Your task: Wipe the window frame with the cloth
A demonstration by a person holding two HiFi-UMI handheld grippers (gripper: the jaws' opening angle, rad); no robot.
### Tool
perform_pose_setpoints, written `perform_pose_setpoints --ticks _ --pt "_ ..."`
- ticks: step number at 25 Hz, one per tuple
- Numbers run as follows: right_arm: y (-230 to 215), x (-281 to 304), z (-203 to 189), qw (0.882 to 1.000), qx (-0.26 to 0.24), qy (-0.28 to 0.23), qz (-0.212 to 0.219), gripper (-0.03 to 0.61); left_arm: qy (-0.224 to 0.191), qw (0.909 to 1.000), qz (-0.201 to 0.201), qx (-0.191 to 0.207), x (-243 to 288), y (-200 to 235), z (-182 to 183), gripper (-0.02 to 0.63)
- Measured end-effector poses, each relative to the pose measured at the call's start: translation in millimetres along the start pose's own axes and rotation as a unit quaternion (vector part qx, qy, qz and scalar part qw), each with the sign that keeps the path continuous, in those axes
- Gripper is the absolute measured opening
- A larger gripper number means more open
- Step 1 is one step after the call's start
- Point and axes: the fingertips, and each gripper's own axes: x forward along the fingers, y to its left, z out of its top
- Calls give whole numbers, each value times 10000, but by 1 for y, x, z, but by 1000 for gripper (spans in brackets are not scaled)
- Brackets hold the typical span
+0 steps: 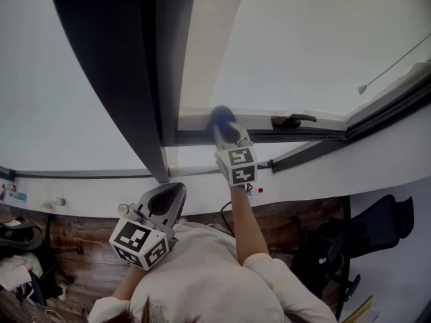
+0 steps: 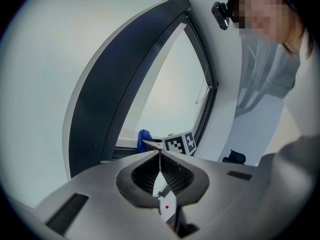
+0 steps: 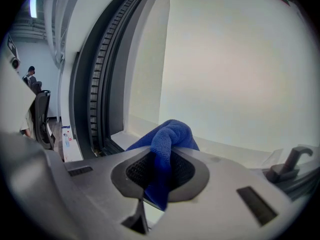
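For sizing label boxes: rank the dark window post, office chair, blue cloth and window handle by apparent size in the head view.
Largest: dark window post.
Next: office chair.
Last: blue cloth and window handle, which look about alike in area, so no ranking between them.

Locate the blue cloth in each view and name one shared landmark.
Head view: blue cloth at centre, held by the right gripper.
Left gripper view: small, just below centre.
Right gripper view: lower centre, clamped between the jaws.
Shared landmark: the dark window frame upright.
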Motion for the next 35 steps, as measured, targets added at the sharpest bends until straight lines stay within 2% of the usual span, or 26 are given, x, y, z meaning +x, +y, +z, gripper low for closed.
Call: perform_pose_setpoints --ticks 19,35 --pt "-36 -13 -11 9991 229 26 -357 43 -32 10000 63 -37 -5 5 0 11" --pt "-69 -24 -20 9984 263 13 -497 44 213 9997 -95 -73 17 -14 -11 11"
